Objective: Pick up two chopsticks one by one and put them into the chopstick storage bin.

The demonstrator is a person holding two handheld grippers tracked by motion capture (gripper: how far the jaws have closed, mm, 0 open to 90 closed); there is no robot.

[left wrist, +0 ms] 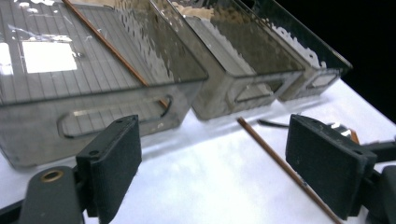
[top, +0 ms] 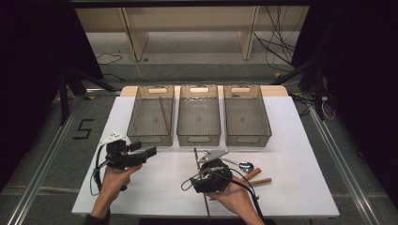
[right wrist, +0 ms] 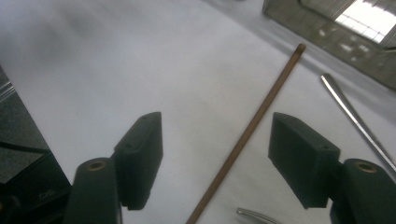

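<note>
- Right gripper point(top: 202, 165) sits low over the white table point(top: 155, 187), jaws spread wide with nothing pinched between them.
- A thin brown chopstick point(right wrist: 245, 135) lies flat on the table and runs right up through the gap between those jaws, touching neither one as far as I can see. In the high view the same chopstick point(top: 197, 159) pokes out ahead of the gripper toward the bins.
- Left gripper point(top: 145, 153) is held up off to the left, well apart from the right one, jaws also wide and empty, facing the left bin point(top: 151, 136).
- That left bin already has another chopstick point(top: 164, 115) lying in it, slanted.
- A metal spoon point(top: 241, 165) and two short wooden sticks point(top: 259, 180) lie just right of the right gripper.
</note>
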